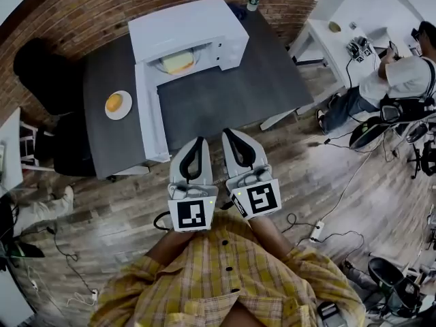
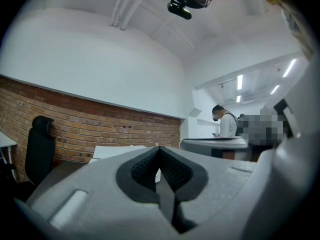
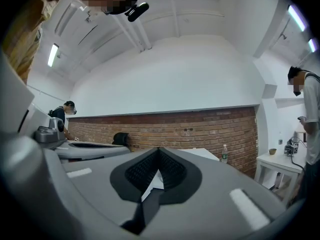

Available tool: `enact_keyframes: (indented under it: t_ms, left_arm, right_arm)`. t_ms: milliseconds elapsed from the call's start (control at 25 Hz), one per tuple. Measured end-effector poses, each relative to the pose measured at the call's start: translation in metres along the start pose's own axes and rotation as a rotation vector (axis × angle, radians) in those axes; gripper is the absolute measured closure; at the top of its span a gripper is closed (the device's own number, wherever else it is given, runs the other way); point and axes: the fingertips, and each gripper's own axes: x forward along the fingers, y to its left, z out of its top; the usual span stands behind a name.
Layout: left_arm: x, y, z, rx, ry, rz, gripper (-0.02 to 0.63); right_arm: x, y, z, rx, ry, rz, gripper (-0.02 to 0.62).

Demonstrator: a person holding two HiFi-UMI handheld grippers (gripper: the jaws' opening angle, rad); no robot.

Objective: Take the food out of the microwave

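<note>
Food sits inside the microwave at the far edge of the table. The door is swung wide, leaving the opening reachable. Left gripper and right gripper hang side by side at the near edge, both closed on nothing, seemingly poised to approach.

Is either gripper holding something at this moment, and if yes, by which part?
Nothing is held. The left gripper and the right gripper both have jaws together, nothing between them; the food lies in the open microwave.
</note>
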Motion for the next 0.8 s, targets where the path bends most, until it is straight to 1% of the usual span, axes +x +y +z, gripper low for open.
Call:
enact_keyframes:
  t_ms: [200, 320, 520, 680, 800]
  left_arm:
    - [0.023, 0.005, 0.002, -0.020, -0.002, 0.004, 0.606]
    - [0.039, 0.008, -0.003, -0.014, 0.009, 0.020, 0.606]
    - [0.071, 0.007, -0.013, 0.005, 0.008, 0.070, 0.606]
    - [0.104, -0.002, -0.011, 0.019, -0.002, 0.102, 0.607]
    - [0.125, -0.004, -0.010, 0.022, -0.005, 0.145, 0.606]
  right_arm:
    - [0.016, -0.012, 0.000, 0.001, -0.003, -0.003, 0.593]
    - [0.029, -0.026, -0.003, 0.005, -0.004, 0.005, 0.594]
    - [0.048, -0.050, -0.009, 0.001, -0.012, 0.061, 0.594]
    - [0.063, -0.082, -0.006, 0.002, -0.025, 0.091, 0.594]
    - [0.076, -0.103, -0.004, 0.012, -0.037, 0.125, 0.594]
